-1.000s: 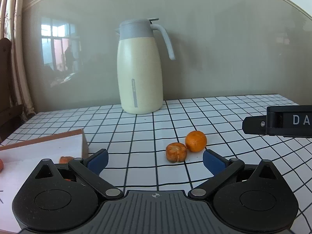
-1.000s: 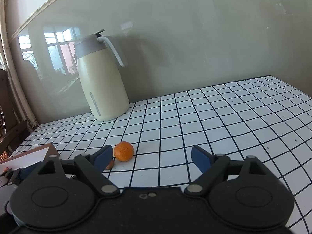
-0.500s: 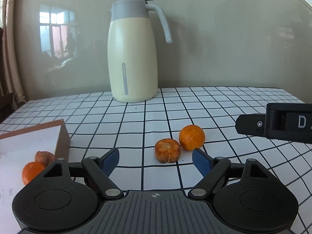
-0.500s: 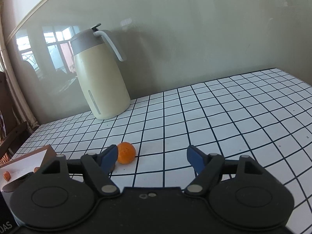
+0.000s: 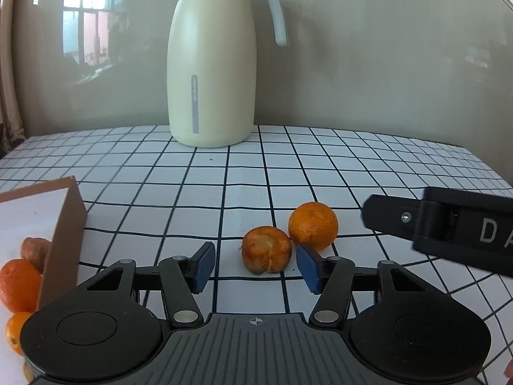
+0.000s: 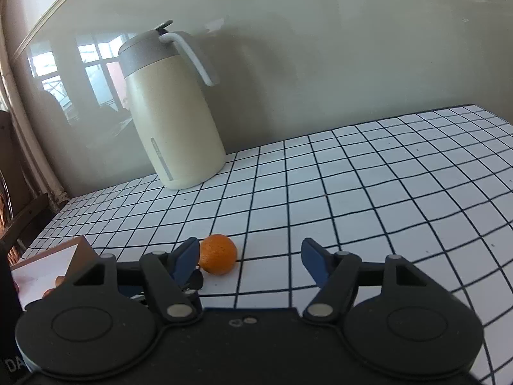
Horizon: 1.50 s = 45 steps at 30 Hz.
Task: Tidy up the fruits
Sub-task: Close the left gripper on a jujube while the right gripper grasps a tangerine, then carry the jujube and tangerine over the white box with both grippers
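L claw [image 5: 253, 266] wide, low over surface [image 5: 224, 186], bruised mandarin [image 5: 266, 249] btwn tips; R claw [image 6: 250, 258] wide, nothing held.

A: What sits between the fingers of the left gripper [image 5: 255, 268]?

B: A shrivelled tangerine [image 5: 266, 249], stem end facing us, just ahead of the spread blue pads [image 5: 309, 268], neither touching it. A smoother tangerine [image 5: 313, 225] touches it, ahead and to the right.

A: And further off?

B: A cream thermos jug [image 5: 211, 61] stands well ahead. Left of the gripper, a cardboard box [image 5: 64, 224] holds more tangerines [image 5: 19, 284]. Right, the other gripper's black body [image 5: 449, 224] hovers over the checked tablecloth [image 5: 224, 176].
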Each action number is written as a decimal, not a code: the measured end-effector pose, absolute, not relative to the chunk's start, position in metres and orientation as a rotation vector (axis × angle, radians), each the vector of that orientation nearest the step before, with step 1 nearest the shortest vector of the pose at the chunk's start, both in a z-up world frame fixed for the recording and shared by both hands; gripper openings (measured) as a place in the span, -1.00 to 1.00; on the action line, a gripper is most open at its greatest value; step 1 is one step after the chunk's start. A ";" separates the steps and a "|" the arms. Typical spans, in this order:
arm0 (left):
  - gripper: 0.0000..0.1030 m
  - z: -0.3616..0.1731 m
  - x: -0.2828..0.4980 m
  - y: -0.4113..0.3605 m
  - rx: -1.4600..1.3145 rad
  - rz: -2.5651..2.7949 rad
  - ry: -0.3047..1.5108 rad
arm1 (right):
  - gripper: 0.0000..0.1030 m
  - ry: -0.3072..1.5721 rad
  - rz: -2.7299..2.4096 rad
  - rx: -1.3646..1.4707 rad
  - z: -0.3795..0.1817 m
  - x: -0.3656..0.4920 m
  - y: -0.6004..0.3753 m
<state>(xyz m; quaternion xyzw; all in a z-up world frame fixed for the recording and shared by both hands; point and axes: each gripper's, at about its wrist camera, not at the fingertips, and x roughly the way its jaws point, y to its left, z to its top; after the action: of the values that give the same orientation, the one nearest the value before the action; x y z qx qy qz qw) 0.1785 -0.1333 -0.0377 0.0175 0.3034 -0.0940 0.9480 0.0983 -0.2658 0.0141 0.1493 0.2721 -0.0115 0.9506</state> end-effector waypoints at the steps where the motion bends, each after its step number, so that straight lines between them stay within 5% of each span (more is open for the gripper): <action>1: -0.06 -0.039 0.181 -0.132 0.023 -0.194 0.625 | 0.22 0.557 -0.021 0.303 0.014 0.100 -0.265; 4: -0.31 -0.039 0.185 -0.131 0.004 -0.195 0.625 | 0.18 0.571 -0.015 0.303 0.011 0.107 -0.263; 16: -0.32 -0.040 0.186 -0.104 0.024 -0.100 0.619 | 0.09 0.642 0.012 0.295 -0.005 0.140 -0.247; 26: -0.31 -0.039 0.186 -0.103 0.036 -0.102 0.620 | -0.43 0.661 0.011 0.242 -0.013 0.149 -0.231; 45: -0.31 -0.032 0.166 -0.101 0.038 -0.118 0.576 | -0.45 0.623 0.015 0.196 0.006 0.116 -0.235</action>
<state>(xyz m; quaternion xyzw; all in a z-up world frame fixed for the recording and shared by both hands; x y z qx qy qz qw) 0.1664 -0.1010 -0.0318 0.0190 0.2839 -0.0580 0.9569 0.1160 -0.2353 0.0063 0.0963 0.3058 0.0075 0.9472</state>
